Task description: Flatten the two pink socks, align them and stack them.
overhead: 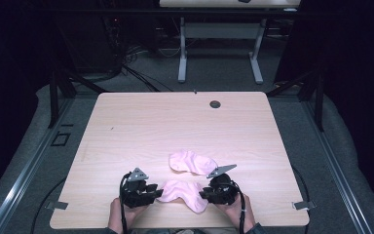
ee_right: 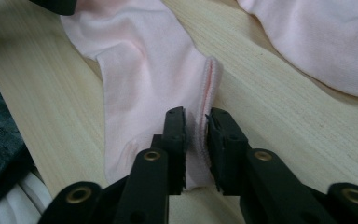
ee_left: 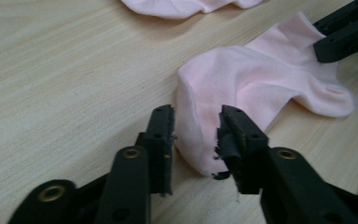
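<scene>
The left gripper (overhead: 152, 194) has its jaws apart around the left end of the near sock (overhead: 185, 192), which lies crosswise at the table's (overhead: 126, 126) front edge. The right gripper (overhead: 205, 193) pinches its right end, so both are equally near. A second sock (overhead: 191, 162) lies just behind.

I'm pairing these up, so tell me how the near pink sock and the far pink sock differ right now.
The near sock has a gripper at each end, the left gripper and the right gripper; the far sock lies untouched. The near sock sits by the table's front edge, the far sock farther in. The near sock's end rises between the left gripper's jaws; the far sock lies flat. Both are pale pink, similar in size.
</scene>
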Action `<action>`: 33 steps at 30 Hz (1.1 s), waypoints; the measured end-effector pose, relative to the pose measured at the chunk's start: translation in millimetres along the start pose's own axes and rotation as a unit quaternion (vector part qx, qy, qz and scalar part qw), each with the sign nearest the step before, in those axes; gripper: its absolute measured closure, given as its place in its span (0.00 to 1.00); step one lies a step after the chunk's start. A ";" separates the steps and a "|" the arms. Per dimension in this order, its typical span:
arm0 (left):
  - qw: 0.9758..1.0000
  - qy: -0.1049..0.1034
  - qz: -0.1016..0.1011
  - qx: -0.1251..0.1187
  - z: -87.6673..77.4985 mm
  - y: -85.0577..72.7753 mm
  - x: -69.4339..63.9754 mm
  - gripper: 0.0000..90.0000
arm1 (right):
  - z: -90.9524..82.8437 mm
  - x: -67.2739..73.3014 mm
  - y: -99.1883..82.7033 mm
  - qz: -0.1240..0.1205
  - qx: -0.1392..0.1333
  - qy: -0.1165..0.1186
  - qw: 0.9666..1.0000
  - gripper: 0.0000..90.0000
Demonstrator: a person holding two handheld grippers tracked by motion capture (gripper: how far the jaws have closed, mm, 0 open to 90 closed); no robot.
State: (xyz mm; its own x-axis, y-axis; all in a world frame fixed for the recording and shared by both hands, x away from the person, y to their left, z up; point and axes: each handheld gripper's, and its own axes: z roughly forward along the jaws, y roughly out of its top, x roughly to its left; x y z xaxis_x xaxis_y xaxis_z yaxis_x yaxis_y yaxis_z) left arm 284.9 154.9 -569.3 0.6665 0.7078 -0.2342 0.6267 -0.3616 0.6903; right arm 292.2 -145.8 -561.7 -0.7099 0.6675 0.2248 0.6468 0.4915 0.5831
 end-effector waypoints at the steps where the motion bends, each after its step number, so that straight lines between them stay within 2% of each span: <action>1: 1.000 0.002 0.003 -0.006 1.6 -1.8 0.2 0.85 | -0.3 -0.1 -0.3 0.001 -0.001 0.000 1.000 0.93; 3: 1.000 0.002 0.004 -0.008 5.0 -5.4 1.2 0.94 | -0.4 -0.7 -0.6 0.001 0.000 -0.003 1.000 0.94; 5: 1.000 0.004 0.002 -0.015 6.2 -8.1 1.4 0.98 | -2.3 -0.8 -1.0 0.002 -0.006 0.000 1.000 0.95; 8: 1.000 0.006 0.001 -0.021 2.1 -8.3 0.8 0.99 | -5.9 -0.8 -1.3 -0.001 -0.008 0.002 1.000 0.95; 11: 0.999 0.004 -0.013 -0.031 -7.1 -8.1 0.7 0.99 | -15.1 -1.4 -2.3 0.004 -0.015 0.011 1.000 0.95; 13: 0.999 -0.005 -0.026 -0.037 -13.6 -8.4 1.5 0.99 | -23.7 -2.1 -3.0 0.004 -0.021 0.015 1.000 0.95; 14: 0.999 -0.010 -0.032 -0.039 -16.3 -8.7 1.6 0.99 | -32.2 -3.1 -3.8 0.007 -0.025 0.026 0.999 0.95; 16: 0.998 -0.020 -0.042 -0.043 -20.3 -9.8 -1.1 0.99 | -35.3 -3.8 -4.0 0.008 -0.025 0.030 0.999 0.95; 18: 0.998 -0.020 -0.045 -0.041 -21.5 -11.5 -7.1 0.99 | -38.5 -5.6 -3.9 0.005 -0.019 0.030 0.999 0.95; 20: 0.998 -0.015 -0.046 -0.040 -21.0 -14.8 -14.2 0.99 | -37.4 -8.5 -3.8 0.005 -0.011 0.031 0.999 0.95; 25: 0.998 -0.010 -0.051 -0.033 -18.4 -26.1 -22.0 0.99 | -25.4 -17.5 -4.8 0.008 0.021 0.031 0.999 0.94; 28: 0.998 -0.011 -0.056 -0.023 -15.3 -32.6 -22.0 0.99 | -20.4 -20.0 -4.2 0.007 0.027 0.025 0.999 0.93; 29: 0.998 -0.006 -0.053 -0.013 -13.1 -35.0 -21.5 0.98 | -18.0 -20.0 -3.9 0.006 0.030 0.014 0.999 0.93; 32: 0.998 -0.010 -0.056 -0.015 -12.3 -35.6 -20.4 0.97 | -15.9 -19.5 -4.4 0.007 0.034 0.002 0.999 0.91; 33: 0.998 -0.010 -0.055 -0.015 -12.1 -35.1 -20.1 0.94 | -15.3 -19.9 -4.8 0.007 0.035 0.005 0.999 0.91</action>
State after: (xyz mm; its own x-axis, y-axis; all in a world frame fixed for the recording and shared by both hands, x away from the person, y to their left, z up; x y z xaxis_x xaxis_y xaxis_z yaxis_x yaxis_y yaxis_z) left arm 244.6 160.8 -580.5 0.6027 0.7293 -0.3237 0.6844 -0.2640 0.6796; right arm 299.0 -170.0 -557.0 -0.7030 0.6690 0.2411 0.6745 0.5199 0.5242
